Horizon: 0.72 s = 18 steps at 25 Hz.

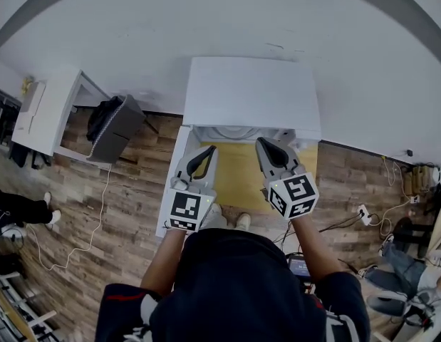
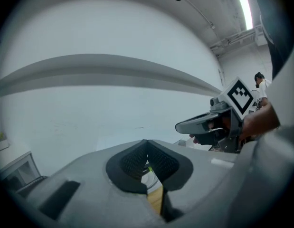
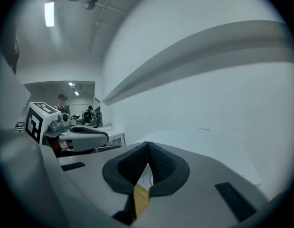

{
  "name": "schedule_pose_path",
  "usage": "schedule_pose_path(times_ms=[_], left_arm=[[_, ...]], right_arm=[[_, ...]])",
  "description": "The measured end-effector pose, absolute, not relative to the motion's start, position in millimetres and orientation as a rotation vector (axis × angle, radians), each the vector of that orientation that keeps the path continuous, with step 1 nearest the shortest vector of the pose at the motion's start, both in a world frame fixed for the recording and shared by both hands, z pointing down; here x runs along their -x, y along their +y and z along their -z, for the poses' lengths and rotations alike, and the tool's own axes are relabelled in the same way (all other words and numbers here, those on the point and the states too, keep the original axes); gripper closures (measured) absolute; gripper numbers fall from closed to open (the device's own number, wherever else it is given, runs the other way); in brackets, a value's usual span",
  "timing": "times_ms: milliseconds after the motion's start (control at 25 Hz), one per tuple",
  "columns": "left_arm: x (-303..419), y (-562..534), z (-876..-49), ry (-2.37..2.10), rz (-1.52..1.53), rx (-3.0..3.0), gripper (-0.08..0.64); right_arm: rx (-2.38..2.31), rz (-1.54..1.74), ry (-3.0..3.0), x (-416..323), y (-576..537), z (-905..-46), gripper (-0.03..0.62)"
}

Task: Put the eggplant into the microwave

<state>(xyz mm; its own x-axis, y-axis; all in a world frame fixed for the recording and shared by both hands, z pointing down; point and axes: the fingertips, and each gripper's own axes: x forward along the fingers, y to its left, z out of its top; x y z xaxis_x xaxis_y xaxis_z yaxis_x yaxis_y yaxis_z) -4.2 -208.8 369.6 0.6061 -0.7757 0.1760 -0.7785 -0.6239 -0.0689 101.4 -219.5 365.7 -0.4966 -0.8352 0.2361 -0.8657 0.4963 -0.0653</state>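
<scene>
1. Nearest, the person's dark top point(image 1: 227, 283) fills the bottom of the head view, with both forearms reaching forward.
2. The left gripper point(image 1: 208, 150) is held about level in front of the chest. In its own view the dark ribbed pads point(image 2: 135, 160) meet at the tips, so it is closed with nothing between them.
3. Just beside it, the right gripper point(image 1: 262, 142) is the same, jaws pressed together and empty. Its marker cube point(image 1: 293, 194) faces up.
4. Below both lies a yellow table top point(image 1: 238, 180), and the grippers are raised clear of it.
5. At the table's far edge stands the white microwave point(image 1: 252, 91), seen from above. A pale curved rim point(image 1: 238, 134) shows just under its front edge. Where the eggplant lies cannot be told.
6. Off to the left, on the wood floor point(image 1: 127, 212), a black bag point(image 1: 113, 127) sits against a white cabinet point(image 1: 49, 112).
7. Farthest, a plain white wall point(image 1: 206, 20) fills the background of all three views.
</scene>
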Motion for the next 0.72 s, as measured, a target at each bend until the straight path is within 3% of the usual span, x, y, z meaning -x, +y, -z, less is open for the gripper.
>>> schedule_pose_path(times_ms=[720], left_arm=[[2.5, -211.5, -326.1, -1.421, -0.209, -2.869, 0.546]], right_arm=[[-1.576, -0.068, -2.630, -116.1, -206.8, -305.6, 0.580]])
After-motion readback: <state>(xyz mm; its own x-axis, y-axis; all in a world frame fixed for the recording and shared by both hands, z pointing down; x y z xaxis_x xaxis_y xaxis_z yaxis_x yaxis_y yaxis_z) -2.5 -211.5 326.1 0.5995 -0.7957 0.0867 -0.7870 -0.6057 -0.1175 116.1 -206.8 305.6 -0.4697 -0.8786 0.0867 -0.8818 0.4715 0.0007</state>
